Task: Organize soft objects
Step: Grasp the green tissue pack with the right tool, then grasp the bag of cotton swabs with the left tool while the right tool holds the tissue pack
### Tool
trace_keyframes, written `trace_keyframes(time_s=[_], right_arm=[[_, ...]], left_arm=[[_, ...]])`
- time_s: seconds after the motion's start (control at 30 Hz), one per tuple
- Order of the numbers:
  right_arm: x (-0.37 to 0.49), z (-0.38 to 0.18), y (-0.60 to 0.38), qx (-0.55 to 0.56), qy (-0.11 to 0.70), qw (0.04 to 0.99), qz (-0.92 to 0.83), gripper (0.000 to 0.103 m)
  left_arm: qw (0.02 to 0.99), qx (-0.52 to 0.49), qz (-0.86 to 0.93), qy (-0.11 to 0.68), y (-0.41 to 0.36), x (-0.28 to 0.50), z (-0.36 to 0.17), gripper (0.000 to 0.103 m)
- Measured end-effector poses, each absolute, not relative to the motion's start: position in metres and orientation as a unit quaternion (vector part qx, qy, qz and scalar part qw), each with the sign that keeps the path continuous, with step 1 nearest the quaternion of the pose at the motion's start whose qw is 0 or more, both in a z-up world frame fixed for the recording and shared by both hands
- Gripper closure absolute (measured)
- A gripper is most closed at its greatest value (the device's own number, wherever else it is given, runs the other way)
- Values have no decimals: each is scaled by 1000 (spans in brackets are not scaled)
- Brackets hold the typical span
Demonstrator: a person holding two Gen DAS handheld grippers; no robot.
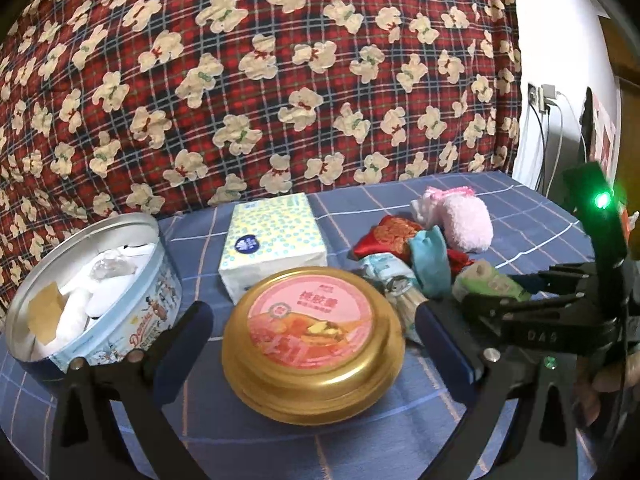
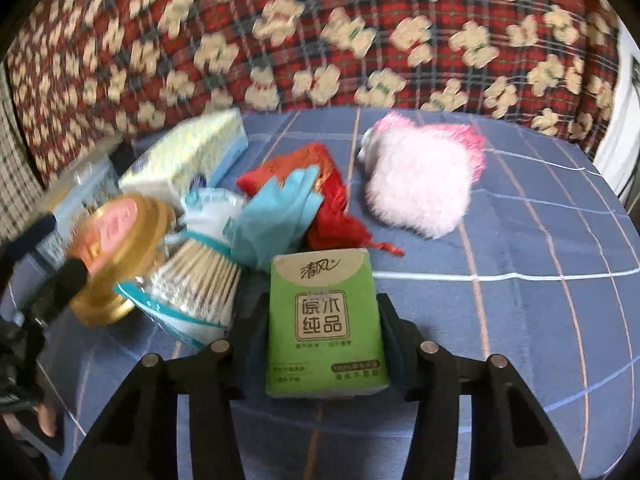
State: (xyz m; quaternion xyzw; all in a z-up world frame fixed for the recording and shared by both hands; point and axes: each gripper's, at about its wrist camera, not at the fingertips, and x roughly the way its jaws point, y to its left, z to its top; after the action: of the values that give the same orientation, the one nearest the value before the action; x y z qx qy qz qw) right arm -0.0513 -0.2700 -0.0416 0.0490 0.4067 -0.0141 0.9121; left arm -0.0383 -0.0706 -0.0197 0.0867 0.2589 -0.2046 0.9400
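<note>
The right tool (image 2: 322,344) is clamped on a green tissue pack (image 2: 324,320), its fingers pressing both sides, low over the blue checked bed sheet (image 2: 520,320). Just beyond lie a bundle of cotton swabs (image 2: 200,284), a teal cloth (image 2: 280,216) over a red pouch (image 2: 332,200), and farther right a pink fluffy toy (image 2: 420,188). The left tool (image 1: 312,320) stands wide apart, holding nothing, with a gold tin (image 1: 312,340) between its fingers, untouched. Left of it sits an open round tin (image 1: 120,320); behind, a tissue box (image 1: 272,240), then the plaid quilt (image 1: 240,80).
</note>
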Motion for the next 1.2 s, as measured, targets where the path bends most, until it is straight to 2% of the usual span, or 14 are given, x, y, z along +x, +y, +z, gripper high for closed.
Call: trace_keyframes(time_s=[0.17,0.27,0.47,0.57,0.8,1.07,1.17,1.2], right_arm=[[-67,-25,-288,86,336,937,-52,51],[-75,-16,-304,105,301,944,-85,51],[-80,-9,-318,124,274,947,-108,51],[-80,-9,-321,134,273,947,-103,51],[-85,-7,-326,147,264,948,-99,51],[-86,-11,-345,179,269,940,-112,50],[-86,-11,-344,173,268,941,-111,50],[-86,-11,-343,170,267,942,-111,50]], left_arm=[[937,99,-219,253,-84,-44,-17,2],[933,103,-234,254,-98,-49,-14,8],[924,170,-221,260,-145,-51,-16,36],[914,198,-190,299,-168,-39,-30,36],[905,279,-125,297,-203,-33,-48,36],[896,281,-133,319,-229,-34,-57,36],[895,283,-131,319,-230,-36,-58,32],[896,280,-131,320,-229,-36,-57,27]])
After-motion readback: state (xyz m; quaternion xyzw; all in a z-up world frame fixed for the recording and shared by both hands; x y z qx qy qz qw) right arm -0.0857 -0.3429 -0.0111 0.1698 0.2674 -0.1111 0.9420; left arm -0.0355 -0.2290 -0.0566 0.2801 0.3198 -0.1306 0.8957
